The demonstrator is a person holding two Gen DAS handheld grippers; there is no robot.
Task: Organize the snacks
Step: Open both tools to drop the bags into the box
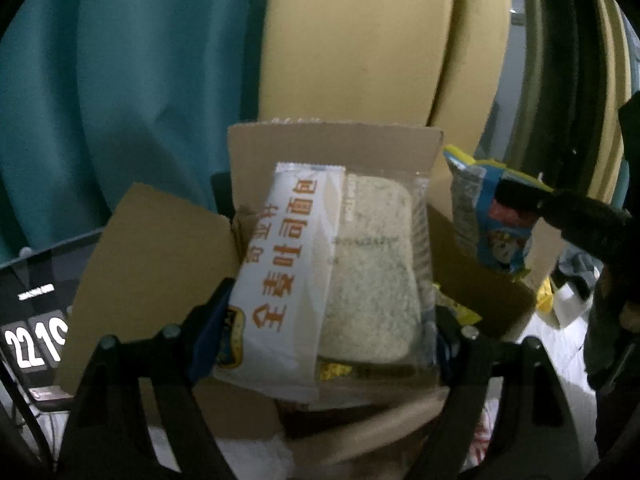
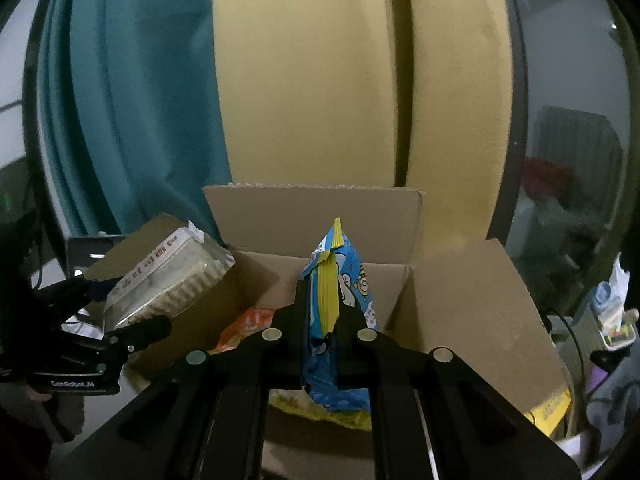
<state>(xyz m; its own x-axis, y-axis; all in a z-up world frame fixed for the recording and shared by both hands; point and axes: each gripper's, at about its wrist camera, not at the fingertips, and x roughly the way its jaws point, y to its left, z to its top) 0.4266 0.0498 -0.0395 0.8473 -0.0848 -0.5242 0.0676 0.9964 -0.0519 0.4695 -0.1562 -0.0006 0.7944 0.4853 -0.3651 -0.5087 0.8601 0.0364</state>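
A clear-and-white bread pack (image 1: 332,276) with orange lettering sits crosswise between my left gripper's (image 1: 330,312) fingers, which are shut on its two sides. It hangs over the open cardboard box (image 1: 160,248). My right gripper (image 2: 322,294) is shut on a blue and yellow snack bag (image 2: 352,276), held upright above the box (image 2: 320,208) opening. In the left wrist view that snack bag (image 1: 492,220) hangs at the right. The right wrist view shows the bread pack (image 2: 168,276) and left gripper (image 2: 116,308) at the left, over the box's left flap.
Inside the box lie an orange packet (image 2: 248,324) and a yellow packet (image 2: 316,412). Behind the box hang a teal curtain (image 2: 132,100) and a yellow curtain (image 2: 312,80). A dark screen with white digits (image 1: 32,344) stands left of the box. Clutter (image 2: 612,320) lies at the right.
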